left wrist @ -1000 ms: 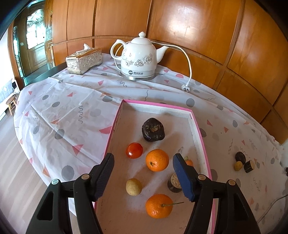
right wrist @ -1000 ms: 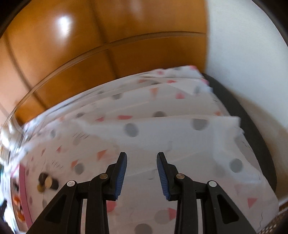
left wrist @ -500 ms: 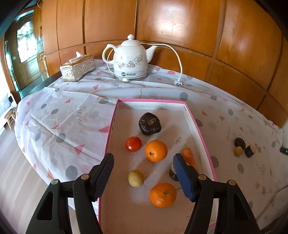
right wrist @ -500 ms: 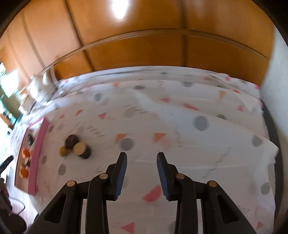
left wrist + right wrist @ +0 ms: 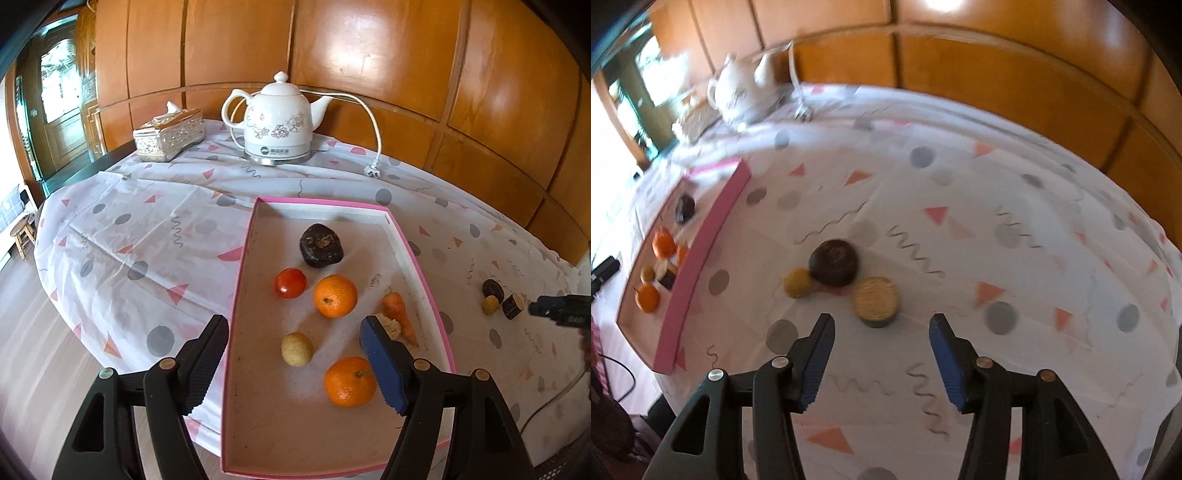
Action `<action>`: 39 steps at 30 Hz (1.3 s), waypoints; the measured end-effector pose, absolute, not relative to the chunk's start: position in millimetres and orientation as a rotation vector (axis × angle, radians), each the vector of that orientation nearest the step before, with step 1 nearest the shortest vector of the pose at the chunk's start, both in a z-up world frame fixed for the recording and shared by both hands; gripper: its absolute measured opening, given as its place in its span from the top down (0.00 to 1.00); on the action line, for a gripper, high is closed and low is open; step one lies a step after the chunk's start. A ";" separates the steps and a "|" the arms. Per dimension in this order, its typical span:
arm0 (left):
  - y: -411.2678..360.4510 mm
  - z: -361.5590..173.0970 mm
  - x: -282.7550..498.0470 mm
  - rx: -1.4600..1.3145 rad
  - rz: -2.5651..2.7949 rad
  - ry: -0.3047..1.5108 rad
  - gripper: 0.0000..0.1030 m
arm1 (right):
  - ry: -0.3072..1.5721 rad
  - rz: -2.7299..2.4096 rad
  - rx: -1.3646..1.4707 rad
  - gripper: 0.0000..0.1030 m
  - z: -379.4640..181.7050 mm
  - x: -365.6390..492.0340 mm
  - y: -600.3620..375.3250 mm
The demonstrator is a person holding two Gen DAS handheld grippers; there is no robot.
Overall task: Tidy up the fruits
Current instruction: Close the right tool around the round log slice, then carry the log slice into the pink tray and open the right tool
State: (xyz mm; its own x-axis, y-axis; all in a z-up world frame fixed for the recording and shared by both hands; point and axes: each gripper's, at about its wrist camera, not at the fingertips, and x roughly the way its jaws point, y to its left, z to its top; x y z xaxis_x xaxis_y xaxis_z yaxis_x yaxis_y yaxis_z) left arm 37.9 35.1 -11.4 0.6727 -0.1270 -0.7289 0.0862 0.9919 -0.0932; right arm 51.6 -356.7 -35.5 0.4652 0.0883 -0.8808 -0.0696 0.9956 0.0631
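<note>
the right tool [image 5: 882, 363] hangs over the table [image 5: 1015, 192] with its jaws opening and nothing between them. three loose pieces sit together on the cloth just ahead of it: a tan-topped cut piece [image 5: 874, 300] nearest, at about twelve o'clock from the fingertips, a dark round fruit [image 5: 833, 263] touching it at eleven o'clock, and a small yellow fruit [image 5: 798, 282] at ten o'clock beside the dark one. the pink-rimmed tray [image 5: 701, 243] lies well apart at nine o'clock, already holding oranges and other pieces.

the left tool [image 5: 295, 363] hovers above the tray, jaws opening and empty, with an orange [image 5: 349, 382] just under its right finger.

the step in hand looks like a reach for the nearest piece. to do it well, the right tool should probably come down centred on the tan-topped piece, one finger either side, jaws wide enough to clear it. the inner finger needs to slip between it and the dark fruit without nudging either, since round fruit rolls easily.
</note>
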 end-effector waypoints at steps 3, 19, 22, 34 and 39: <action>40.9 -12.0 36.4 -0.063 -0.105 0.827 0.28 | 1.098 0.078 -0.035 0.48 -46.7 59.8 -344.1; 48.9 -15.2 32.1 -0.073 -0.057 0.835 0.23 | 1.100 0.009 -0.031 0.66 -67.6 62.7 -338.7; 49.1 -15.0 31.4 -0.076 -0.054 0.835 0.23 | 1.097 0.009 -0.011 0.66 -67.8 58.5 -340.5; 51.9 -15.0 30.3 -0.098 -0.048 0.839 0.22 | 1.045 0.069 0.005 0.66 -53.4 35.0 -317.6; 54.0 -16.3 30.2 -0.108 -0.040 0.843 0.21 | 1.017 0.125 -0.009 0.66 -41.6 32.3 -296.1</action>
State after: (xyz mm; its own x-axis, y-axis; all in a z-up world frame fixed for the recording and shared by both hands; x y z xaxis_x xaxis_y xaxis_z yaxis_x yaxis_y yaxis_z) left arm 30.2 54.0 -16.3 0.6647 -0.0785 -0.7430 -0.0070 0.9938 -0.1113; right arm 32.3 -296.1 -41.6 0.5195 0.1002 -0.8486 -0.1083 0.9928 0.0510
